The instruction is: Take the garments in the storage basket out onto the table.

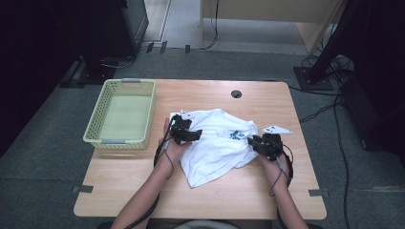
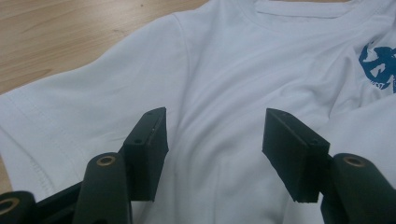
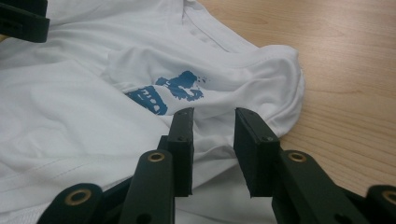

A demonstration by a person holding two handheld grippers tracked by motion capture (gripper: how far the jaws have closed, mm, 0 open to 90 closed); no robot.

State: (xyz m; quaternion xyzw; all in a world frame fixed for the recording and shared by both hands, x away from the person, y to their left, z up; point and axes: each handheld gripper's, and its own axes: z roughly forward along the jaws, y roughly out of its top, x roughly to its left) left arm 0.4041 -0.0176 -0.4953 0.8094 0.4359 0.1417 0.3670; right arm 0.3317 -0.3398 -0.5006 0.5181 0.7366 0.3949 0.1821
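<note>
From the high view, a white T-shirt (image 1: 217, 143) lies crumpled near the middle of a light wooden counter (image 1: 143, 186), with a small blue print on its right part. A pale green plastic basket (image 1: 122, 113) stands on the counter's left side, just beside the shirt's left edge. A person's forearms come in from the bottom; the left hand-held gripper (image 1: 191, 133) rests over the shirt's left edge, and the right hand-held gripper (image 1: 255, 143) sits at the shirt's right edge. In the left gripper view, the left hand-held gripper (image 2: 215, 135) is released: its two black jaws stand well apart above smooth white cloth, with nothing pinched between them. The shirt's sleeve spreads to the left over bare wood, the collar shows at the top, and the blue print (image 2: 380, 67) sits at the far right. In the right gripper view, the right hand-held gripper (image 3: 214, 140) is also released, its jaws a narrower gap apart, hovering over a rumpled fold of the shirt without clamping it. The blue print (image 3: 170, 91) lies just beyond the jaws, and bare counter runs along the right.
</note>
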